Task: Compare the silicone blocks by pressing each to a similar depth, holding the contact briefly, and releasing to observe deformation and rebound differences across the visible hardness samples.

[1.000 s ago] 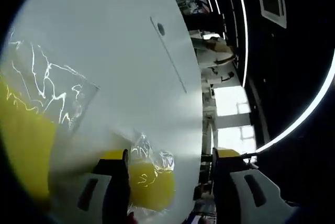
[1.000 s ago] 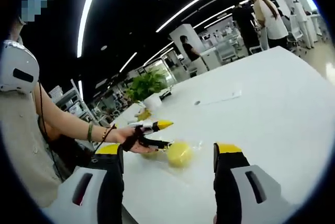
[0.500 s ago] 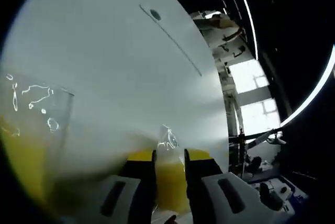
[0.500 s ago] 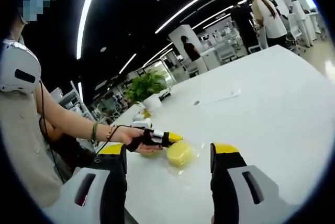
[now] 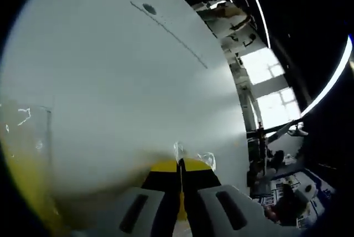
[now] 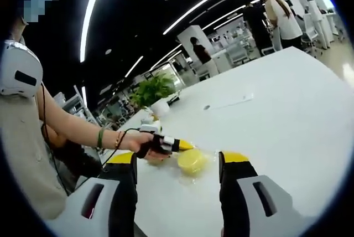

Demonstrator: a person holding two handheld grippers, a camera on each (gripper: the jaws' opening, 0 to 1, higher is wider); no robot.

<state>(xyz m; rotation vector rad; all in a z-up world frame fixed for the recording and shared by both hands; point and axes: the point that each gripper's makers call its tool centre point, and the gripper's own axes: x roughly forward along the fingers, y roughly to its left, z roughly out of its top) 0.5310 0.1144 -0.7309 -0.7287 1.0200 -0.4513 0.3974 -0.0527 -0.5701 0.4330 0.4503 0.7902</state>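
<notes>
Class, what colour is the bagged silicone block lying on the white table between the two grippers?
Yellow. The silicone block shows best in the right gripper view, inside clear plastic on the table.

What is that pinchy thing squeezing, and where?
The left hand-held gripper is shut on the bagged yellow silicone block, pinching its near edge. The right hand-held gripper holds nothing.

I saw a broad white table (image 6: pixel 287 115) with a small dark round port (image 5: pixel 149 9) set in it. A leafy potted plant (image 6: pixel 155 93) stood at its far end, and people (image 6: pixel 279 13) stood beyond, under long ceiling lights (image 6: pixel 91 10).
</notes>
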